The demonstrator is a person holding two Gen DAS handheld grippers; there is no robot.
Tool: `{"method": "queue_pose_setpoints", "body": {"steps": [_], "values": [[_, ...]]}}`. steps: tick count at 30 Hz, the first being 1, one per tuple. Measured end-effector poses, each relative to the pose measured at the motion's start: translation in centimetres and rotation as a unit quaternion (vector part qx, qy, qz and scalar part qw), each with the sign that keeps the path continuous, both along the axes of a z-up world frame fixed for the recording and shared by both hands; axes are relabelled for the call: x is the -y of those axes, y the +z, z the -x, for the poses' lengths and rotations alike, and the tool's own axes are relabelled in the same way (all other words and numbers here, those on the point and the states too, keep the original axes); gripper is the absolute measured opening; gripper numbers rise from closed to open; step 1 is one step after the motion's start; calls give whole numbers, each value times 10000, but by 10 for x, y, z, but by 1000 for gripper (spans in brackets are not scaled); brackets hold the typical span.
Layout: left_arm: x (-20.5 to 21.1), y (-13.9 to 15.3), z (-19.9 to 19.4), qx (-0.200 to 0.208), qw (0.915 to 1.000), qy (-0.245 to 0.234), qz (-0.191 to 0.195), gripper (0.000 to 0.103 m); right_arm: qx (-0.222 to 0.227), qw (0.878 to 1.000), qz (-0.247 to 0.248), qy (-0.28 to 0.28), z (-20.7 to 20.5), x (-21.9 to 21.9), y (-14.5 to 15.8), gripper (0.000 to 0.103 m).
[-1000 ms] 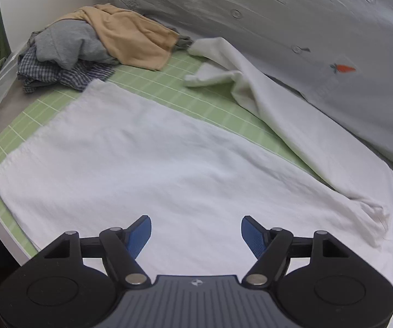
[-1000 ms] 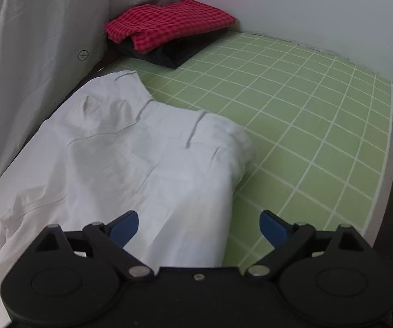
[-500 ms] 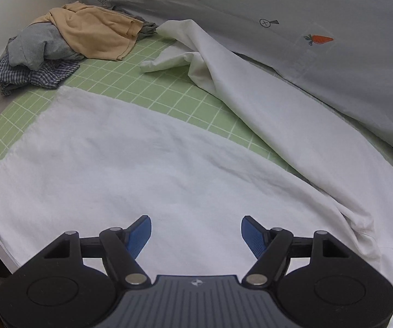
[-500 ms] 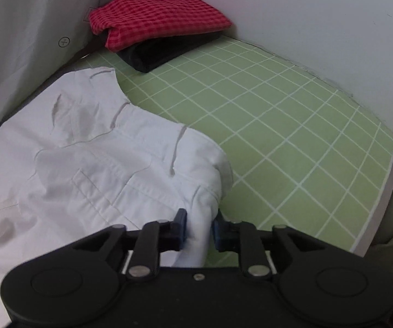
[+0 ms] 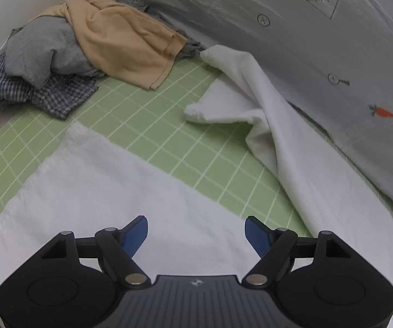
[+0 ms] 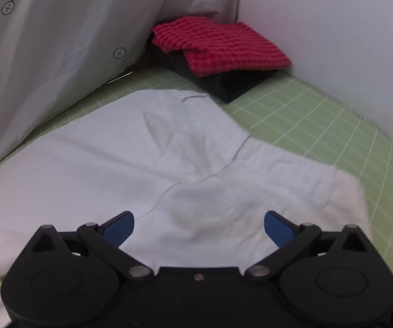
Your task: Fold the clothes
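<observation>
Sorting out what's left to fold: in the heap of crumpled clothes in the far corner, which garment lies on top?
The tan garment. It drapes over the grey one, and the dark checked one sits lowest, against the green mat.

The left gripper [image 5: 196, 233] has a matte black body with two rounded lobes, each marked by a shallow circular recess. Black linkage arms pivot on silver screws and end in blue pads [image 5: 256, 235]. Its centre panel is ribbed dark grey with a small pale logo. The right gripper [image 6: 198, 228] is built alike, but its centre is plain black with one small screw.
</observation>
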State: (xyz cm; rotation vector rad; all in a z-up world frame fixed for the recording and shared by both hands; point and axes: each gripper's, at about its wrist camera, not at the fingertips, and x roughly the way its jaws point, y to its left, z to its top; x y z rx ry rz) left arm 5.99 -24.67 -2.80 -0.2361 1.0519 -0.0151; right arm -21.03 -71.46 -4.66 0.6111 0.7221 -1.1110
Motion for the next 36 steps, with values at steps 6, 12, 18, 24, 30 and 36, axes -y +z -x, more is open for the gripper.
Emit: {"method": "queue_pose_setpoints", "body": {"steps": [6, 12, 18, 24, 30, 36], "values": [[-26, -26, -87, -45, 9978, 287, 596, 83, -174, 9994, -137, 250, -76, -24, -7, 102], [-37, -63, -148, -155, 9859, 835, 1439, 81, -396, 9981, -210, 411, -117, -38, -8, 102], [-28, -93, -174, -439, 9760, 847, 1958, 69, -710, 9962, -294, 416, -134, -46, -12, 102], [-37, -98, -178, -292, 9754, 821, 2024, 4, -911, 9933, -195, 677, -148, -56, -12, 102], [-64, -53, -160, 804, 9857, 776, 1259, 1, -1032, 9893, 43, 1031, -153, -68, -6, 102], [-97, -61, -136, 656, 9895, 1218, 411, 1, -946, 9913, 2, 918, -137, -69, -4, 102]]}}
